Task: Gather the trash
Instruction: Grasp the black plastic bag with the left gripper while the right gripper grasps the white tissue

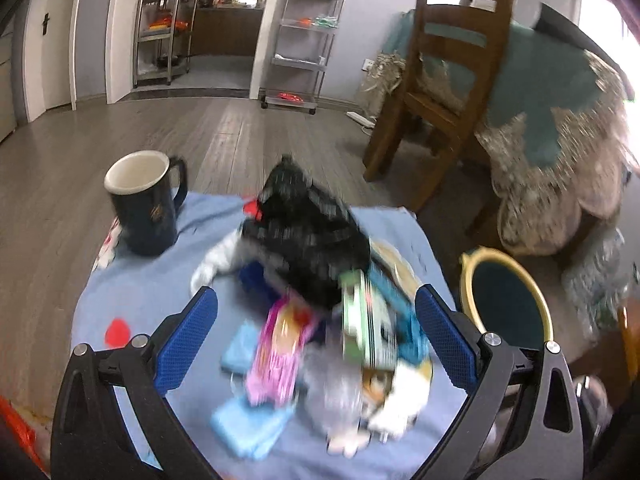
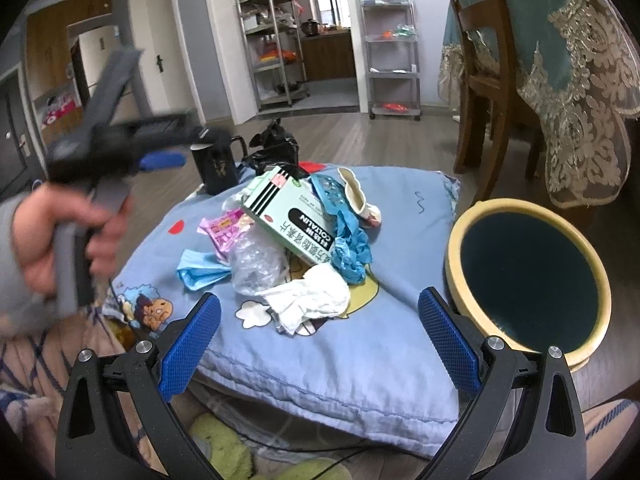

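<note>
— What's in the trash pile (image 2: pixel 288 248)?

— A green-and-white medicine box (image 2: pixel 294 216) printed "COLTALIN" tops it, with a pink wrapper (image 2: pixel 224 232), clear plastic (image 2: pixel 256 264), white tissue (image 2: pixel 308 300) and blue scraps (image 2: pixel 352 248). It all lies mid-cushion (image 2: pixel 360 352).

— Around it?

— A black bag (image 2: pixel 274 148) and a dark mug (image 2: pixel 216 168) at 11 o'clock, a yellow-rimmed bin (image 2: pixel 456 256) at 3.

— Your grippers?

— My right gripper (image 2: pixel 320 344) is spread wide, empty. My left gripper (image 1: pixel 316 340) is spread too, hovering over the pile.
</note>
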Tool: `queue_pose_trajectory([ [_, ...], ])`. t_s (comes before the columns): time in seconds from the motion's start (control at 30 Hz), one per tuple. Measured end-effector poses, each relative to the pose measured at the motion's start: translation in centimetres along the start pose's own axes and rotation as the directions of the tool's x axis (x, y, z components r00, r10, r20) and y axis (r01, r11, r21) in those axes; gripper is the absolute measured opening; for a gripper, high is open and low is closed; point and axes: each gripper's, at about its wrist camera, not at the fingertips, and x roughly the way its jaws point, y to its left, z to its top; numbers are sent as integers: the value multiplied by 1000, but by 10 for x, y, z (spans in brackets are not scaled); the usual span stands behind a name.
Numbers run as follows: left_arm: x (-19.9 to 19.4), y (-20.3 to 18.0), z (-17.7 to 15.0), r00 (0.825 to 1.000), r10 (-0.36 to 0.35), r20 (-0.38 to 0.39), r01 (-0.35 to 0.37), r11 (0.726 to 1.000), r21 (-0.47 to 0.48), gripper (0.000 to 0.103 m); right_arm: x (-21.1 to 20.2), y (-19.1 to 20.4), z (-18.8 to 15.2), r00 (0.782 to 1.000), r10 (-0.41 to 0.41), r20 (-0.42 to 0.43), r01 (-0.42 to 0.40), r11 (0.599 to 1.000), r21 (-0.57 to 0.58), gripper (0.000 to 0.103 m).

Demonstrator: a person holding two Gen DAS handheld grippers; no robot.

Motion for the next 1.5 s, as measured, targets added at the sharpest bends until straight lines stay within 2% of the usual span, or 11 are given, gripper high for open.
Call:
queue_pose_trajectory([
  [0.17, 43, -5, 44, 999, 11, -35, -12, 999, -44, 97, 3, -3, 1, 1000, 0, -10, 0, 1000, 14, 98],
  [0.3, 76, 1, 60, 995, 40, -95, -51, 992, -114, 97, 5, -4, 1, 1000, 3, -16, -2, 1000, 20, 98],
  [0.43, 103, 11, 65, 982, 65, -175, -96, 980, -174, 96, 7, -6, 2, 1000, 5, -21, -4, 1000, 24, 98],
  [0.5, 106, 14, 64, 978, 77, -196, -112, 977, -179, 84, 8, -7, 2, 1000, 6, -23, -5, 1000, 29, 98],
  [0.57, 106, 20, 61, 974, 54, -220, -100, 974, -204, 65, 9, -8, 2, 1000, 6, -26, -6, 999, 36, 98],
  [0.63, 103, 27, 56, 973, 34, -229, -88, 970, -227, 49, 10, -10, 3, 1000, 9, -29, -8, 999, 44, 98],
  [0.8, 87, 47, 44, 975, -11, -221, -56, 954, -295, 36, 14, -11, 4, 999, 16, -37, -14, 999, 51, 98],
  [0.93, 72, 54, 40, 979, -27, -200, -36, 951, -308, 17, 17, -12, 4, 999, 18, -44, -16, 998, 57, 98],
  [1.2, 32, 58, 37, 990, -61, -125, 27, 966, -259, 10, 43, -21, 7, 993, 24, -119, -12, 994, 108, 97],
  [1.3, 14, 58, 34, 994, -50, -96, 26, 971, -236, 10, 59, -20, 7, 988, 28, -155, -13, 995, 96, 94],
  [1.5, -21, 65, 20, 997, -63, -43, 52, 971, -234, 10, 100, -14, 3, 967, 47, -251, -29, 997, 76, 83],
])
